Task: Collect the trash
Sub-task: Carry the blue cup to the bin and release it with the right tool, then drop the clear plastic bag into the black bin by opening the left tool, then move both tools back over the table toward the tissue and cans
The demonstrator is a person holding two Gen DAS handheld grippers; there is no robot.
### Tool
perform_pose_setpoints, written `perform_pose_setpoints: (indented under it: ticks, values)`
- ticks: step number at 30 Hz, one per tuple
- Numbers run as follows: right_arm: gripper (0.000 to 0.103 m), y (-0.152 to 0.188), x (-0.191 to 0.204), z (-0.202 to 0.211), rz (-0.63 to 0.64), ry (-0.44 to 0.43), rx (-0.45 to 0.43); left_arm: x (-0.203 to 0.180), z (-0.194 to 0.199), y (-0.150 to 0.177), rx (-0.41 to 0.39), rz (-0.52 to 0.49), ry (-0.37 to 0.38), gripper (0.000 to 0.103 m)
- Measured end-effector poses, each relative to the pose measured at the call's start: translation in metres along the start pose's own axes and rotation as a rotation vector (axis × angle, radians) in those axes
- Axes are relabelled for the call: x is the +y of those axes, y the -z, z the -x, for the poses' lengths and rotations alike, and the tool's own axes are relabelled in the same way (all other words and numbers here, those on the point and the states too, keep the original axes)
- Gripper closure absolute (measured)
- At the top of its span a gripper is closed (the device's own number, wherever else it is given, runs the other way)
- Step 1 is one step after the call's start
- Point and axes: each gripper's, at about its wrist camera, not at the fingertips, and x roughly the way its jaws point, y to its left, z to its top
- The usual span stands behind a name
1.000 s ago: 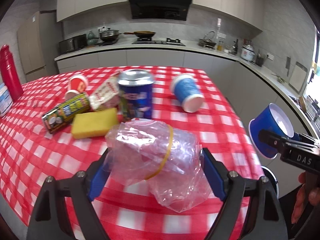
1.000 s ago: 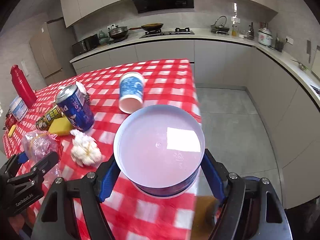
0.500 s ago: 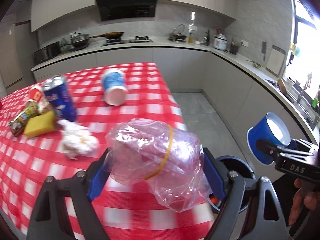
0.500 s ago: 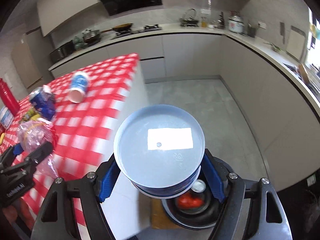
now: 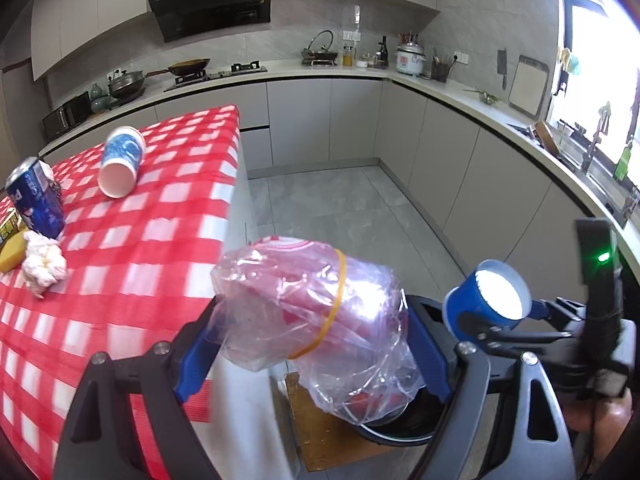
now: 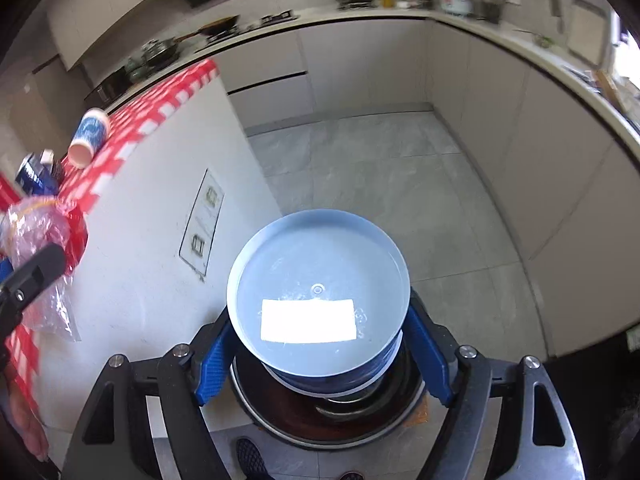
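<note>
Dropping time at the bin (image 6: 280, 432): both loads hang above it, off the end of the bench (image 5: 132, 240). Some rubbish seems to lie in the bin already, a reddish mass low inside, though what it is cannot be told. Neither carried piece is in yet.

The right tongs (image 6: 320, 352) are opening around the blue cup (image 6: 320, 292), which sits between the blue pads directly over the bin's mouth; on the right a sliver of gap shows between pad and cup wall, so the cup looks released or nearly so, and I judge it about to fall in. The left tongs (image 5: 312, 352) grip the crumpled plastic bag (image 5: 316, 312) with its yellow rubber band (image 5: 336, 308), pads pressed into both sides; it hangs just above the bin's near edge, beside the bench end.

Left on the bench, well away from the bin: a tipped paper cup (image 5: 120, 162), a blue can (image 5: 34, 196), a crumpled tissue (image 5: 42, 268) and a yellow sponge (image 5: 10, 256) by the can. So several trips remain, by my reckoning.
</note>
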Motion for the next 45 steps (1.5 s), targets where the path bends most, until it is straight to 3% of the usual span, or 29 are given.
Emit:
perform_pose_setpoints:
  ticks: [2,10,21,22,23,24,25,32,39,45]
  values:
    - [0.003,0.002,-0.01,-0.013,-0.023,-0.032,0.022,-0.006,-0.007,0.004,0.012,0.008,-0.011,0.018]
    - [0.003,0.016,-0.065,-0.015,-0.096,-0.009,0.012,-0.034,-0.034,0.028,0.062,0.034,-0.028,0.018]
    - [0.003,0.023,-0.102,-0.008,-0.113,0.014,-0.009,-0.086,-0.064,0.058,0.136,0.02,0.018,0.017]
    - [0.003,0.022,-0.103,-0.007,-0.114,0.015,-0.01,-0.09,-0.066,0.058,0.134,0.022,0.031,0.016]
    - [0.003,0.023,-0.107,-0.005,-0.117,0.02,-0.011,-0.095,-0.066,0.059,0.114,0.025,0.045,0.009]
    - [0.003,0.023,-0.108,-0.005,-0.12,0.024,-0.012,-0.098,-0.067,0.059,0.113,0.021,0.029,0.001]
    - [0.003,0.023,-0.11,-0.003,-0.123,0.026,-0.012,-0.1,-0.067,0.058,0.118,0.023,-0.006,0.0]
    - [0.003,0.02,-0.111,0.019,-0.123,0.036,-0.038,-0.085,-0.049,0.045,0.113,0.076,-0.051,0.0]
    - [0.003,0.005,-0.098,0.054,-0.122,0.028,-0.084,-0.082,-0.009,0.021,0.056,0.067,-0.031,0.0]
    - [0.003,-0.014,-0.064,0.087,-0.09,0.008,-0.138,-0.05,0.029,0.005,-0.016,0.118,-0.004,0.0]
